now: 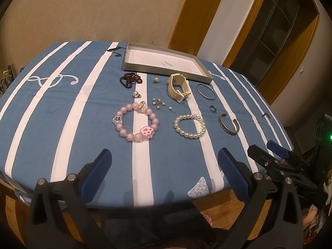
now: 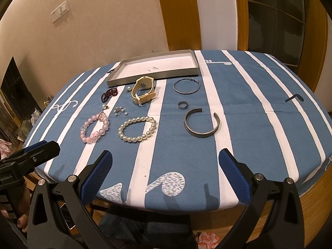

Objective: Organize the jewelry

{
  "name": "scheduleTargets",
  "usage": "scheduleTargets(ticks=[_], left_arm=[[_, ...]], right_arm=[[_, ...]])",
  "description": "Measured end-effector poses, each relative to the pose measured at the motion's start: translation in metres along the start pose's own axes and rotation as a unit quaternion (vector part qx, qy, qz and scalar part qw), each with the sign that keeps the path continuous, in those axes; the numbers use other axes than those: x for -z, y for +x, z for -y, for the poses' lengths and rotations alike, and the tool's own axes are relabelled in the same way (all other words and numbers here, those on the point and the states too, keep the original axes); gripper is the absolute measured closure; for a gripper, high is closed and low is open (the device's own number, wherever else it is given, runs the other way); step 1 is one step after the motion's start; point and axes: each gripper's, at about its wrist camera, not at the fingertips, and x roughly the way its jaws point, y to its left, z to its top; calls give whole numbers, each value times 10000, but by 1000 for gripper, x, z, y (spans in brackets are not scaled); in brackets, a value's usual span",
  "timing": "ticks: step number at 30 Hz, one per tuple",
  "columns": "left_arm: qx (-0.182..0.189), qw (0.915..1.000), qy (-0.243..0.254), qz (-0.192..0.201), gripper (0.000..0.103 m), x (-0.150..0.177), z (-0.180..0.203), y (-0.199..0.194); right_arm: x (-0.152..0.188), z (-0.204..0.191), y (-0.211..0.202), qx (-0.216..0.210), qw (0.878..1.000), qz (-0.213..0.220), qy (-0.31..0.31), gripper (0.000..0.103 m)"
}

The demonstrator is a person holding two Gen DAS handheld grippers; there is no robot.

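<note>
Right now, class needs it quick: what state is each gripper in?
Left gripper: open, holding nothing, above the table's near edge.
Right gripper: open, holding nothing, also at the near edge.

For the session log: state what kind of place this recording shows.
Most likely a room in a home. A table under a blue-and-white striped cloth with music-note prints, wooden door frames, and a wall switch plate suggest it. Jewelry lies loose before an empty shallow box.
</note>
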Motion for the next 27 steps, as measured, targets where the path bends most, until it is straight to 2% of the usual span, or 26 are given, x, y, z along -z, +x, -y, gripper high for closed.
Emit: scheduleTargets(ticks=[16, 22, 27], left_arm=[[-31, 10000, -29, -80, 2, -1, -3, 10], [-101, 9999, 0, -120, 2, -1, -10, 20], [-218, 9997, -16, -130, 2, -3, -18, 32]], right_arm=[[0, 15, 9, -63, 9999, 9, 146, 1], [0, 31, 27, 49, 9995, -61, 308, 1], [-1, 36, 47, 393, 9991, -74, 154, 1]])
